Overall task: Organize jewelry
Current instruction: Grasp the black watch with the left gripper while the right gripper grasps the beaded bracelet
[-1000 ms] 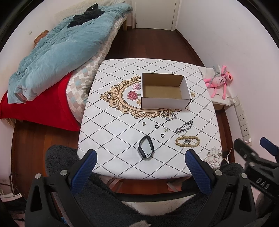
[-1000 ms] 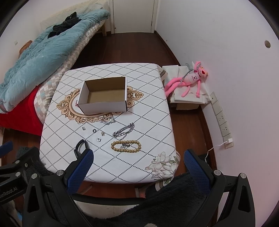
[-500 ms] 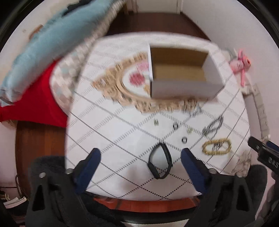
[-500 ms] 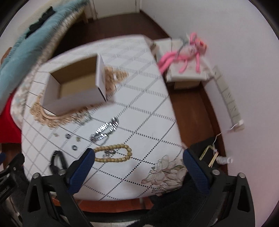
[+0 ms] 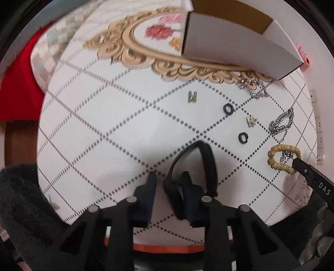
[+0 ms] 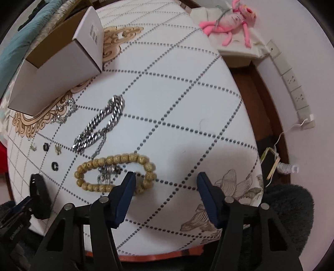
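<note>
My left gripper [image 5: 168,181] is low over the table with its jaws closing around the near end of a black wristband [image 5: 203,160], which also shows in the right wrist view [image 6: 39,191]. My right gripper [image 6: 166,179] is open; its left finger [image 6: 125,187] covers the near right part of a wooden bead bracelet [image 6: 100,161], also in the left wrist view [image 5: 279,152]. A silver chain [image 6: 100,123], two black rings [image 5: 227,108] [image 5: 242,137] and small charms [image 5: 192,97] lie between the grippers and an open white cardboard box [image 5: 233,43] [image 6: 54,70].
The table [image 6: 177,100] has a white diamond-pattern cloth. A thin sparkly chain [image 5: 252,87] lies by the box. A pink plush toy [image 6: 231,18] sits on a low stand to the right. A bed with red and patterned covers [image 5: 23,83] is to the left.
Both grippers dropped from high above down to the table. The left jaws narrowed around the black wristband. The right gripper came down over the bead bracelet and stayed open.
</note>
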`<action>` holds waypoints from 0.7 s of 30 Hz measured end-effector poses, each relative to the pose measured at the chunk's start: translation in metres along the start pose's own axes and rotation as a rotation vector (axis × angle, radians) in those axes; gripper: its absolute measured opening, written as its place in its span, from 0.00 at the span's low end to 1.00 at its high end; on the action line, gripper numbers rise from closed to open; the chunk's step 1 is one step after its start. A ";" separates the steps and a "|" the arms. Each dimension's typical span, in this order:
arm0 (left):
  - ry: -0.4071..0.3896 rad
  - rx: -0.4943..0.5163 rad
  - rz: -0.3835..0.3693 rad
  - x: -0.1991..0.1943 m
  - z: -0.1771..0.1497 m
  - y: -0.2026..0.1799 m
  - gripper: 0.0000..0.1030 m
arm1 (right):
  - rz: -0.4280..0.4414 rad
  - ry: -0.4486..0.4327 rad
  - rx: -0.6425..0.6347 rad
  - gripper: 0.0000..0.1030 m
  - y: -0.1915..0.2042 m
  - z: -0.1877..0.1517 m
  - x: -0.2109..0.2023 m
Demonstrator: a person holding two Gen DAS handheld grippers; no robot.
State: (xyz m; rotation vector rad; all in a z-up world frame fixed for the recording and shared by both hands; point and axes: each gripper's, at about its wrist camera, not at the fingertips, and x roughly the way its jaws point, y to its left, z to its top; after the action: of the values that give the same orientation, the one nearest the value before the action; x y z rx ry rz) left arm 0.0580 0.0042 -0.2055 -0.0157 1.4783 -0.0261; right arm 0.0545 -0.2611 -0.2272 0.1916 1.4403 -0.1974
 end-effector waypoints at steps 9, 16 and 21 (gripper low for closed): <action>-0.038 0.051 0.050 -0.007 -0.010 -0.009 0.09 | 0.001 -0.066 -0.028 0.09 0.016 -0.006 -0.009; -0.108 0.069 0.046 -0.055 -0.009 -0.034 0.09 | 0.111 -0.089 -0.002 0.09 0.011 -0.003 -0.035; -0.214 0.082 0.046 -0.094 -0.010 -0.047 0.09 | 0.155 -0.155 -0.037 0.09 0.021 -0.003 -0.071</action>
State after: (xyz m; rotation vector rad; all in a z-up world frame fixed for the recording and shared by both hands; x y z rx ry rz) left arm 0.0390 -0.0400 -0.1119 0.0802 1.2620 -0.0463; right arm 0.0485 -0.2386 -0.1565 0.2507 1.2683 -0.0572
